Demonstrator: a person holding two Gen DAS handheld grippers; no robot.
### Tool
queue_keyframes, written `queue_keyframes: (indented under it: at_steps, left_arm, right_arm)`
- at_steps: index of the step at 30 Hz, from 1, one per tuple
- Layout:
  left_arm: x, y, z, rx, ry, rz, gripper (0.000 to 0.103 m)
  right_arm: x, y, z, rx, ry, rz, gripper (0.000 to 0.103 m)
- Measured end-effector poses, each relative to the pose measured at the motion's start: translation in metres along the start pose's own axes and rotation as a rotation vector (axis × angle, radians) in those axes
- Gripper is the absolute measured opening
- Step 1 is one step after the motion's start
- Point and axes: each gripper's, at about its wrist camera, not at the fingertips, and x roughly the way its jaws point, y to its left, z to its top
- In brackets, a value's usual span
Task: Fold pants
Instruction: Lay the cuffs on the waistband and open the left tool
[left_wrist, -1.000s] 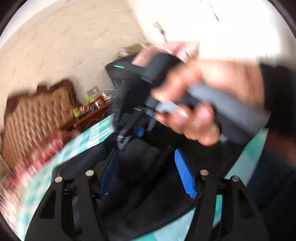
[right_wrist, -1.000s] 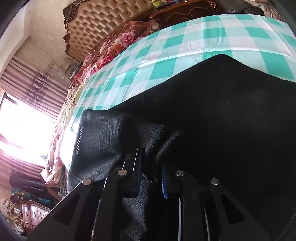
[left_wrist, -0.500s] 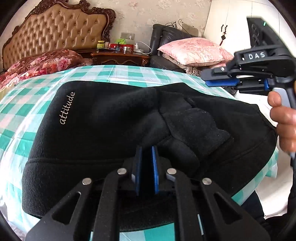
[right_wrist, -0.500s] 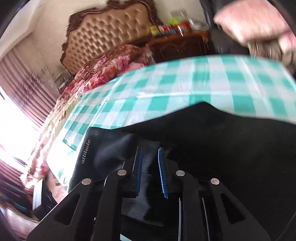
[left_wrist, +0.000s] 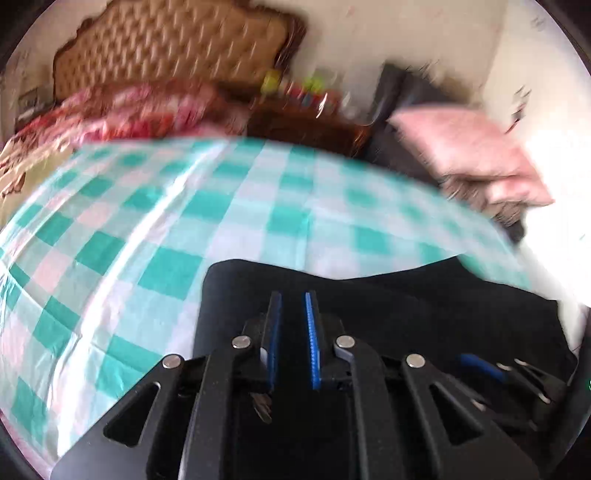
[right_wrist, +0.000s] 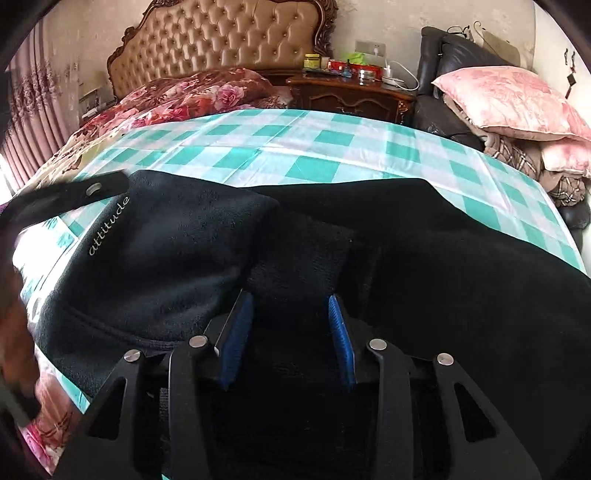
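While the left tongs (left_wrist: 293, 314) pinch the black pants (right_wrist: 424, 258), the right tongs (right_wrist: 291, 317) gape empty over them.

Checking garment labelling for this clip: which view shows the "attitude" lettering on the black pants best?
The right wrist view: it is sharp, and the white lettering reads clearly on the black pants. The left wrist view is motion-blurred and shows only plain black fabric, with no lettering visible.
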Motion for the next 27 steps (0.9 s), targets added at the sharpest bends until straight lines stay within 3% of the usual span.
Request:
queue_keyframes:
  at_steps: [2, 5, 10, 17, 20, 27]
  left_arm:
    - [0.028, 0.011, 0.007, -0.041, 0.085, -0.002, 0.012]
    - [0.032, 0.006, 0.012, -0.009, 0.095, 0.022, 0.012]
    - [-0.004, 0.006, -0.005, -0.015, -0.005, 0.020, 0.011]
    - [-0.063, 0.011, -0.068, 0.036, -0.099, 0.138, 0.012]
    - [-0.050, 0.018, -0.093, 0.057, -0.028, 0.127, 0.012]
    - [-0.085, 0.016, -0.099, 0.055, -0.117, 0.077, 0.013]
  right_arm:
    - [-0.002, 0.001, -0.001, -0.001, 0.001, 0.001, 0.035]
    - [-0.003, 0.002, -0.002, -0.006, -0.002, -0.003, 0.035]
    - [-0.005, 0.002, -0.002, -0.003, -0.001, 0.003, 0.035]
    - [-0.004, 0.001, -0.002, 0.001, -0.001, 0.013, 0.035]
    - [-0.004, 0.001, -0.002, -0.001, -0.001, 0.012, 0.035]
    - [-0.003, 0.002, -0.005, -0.004, -0.002, 0.007, 0.035]
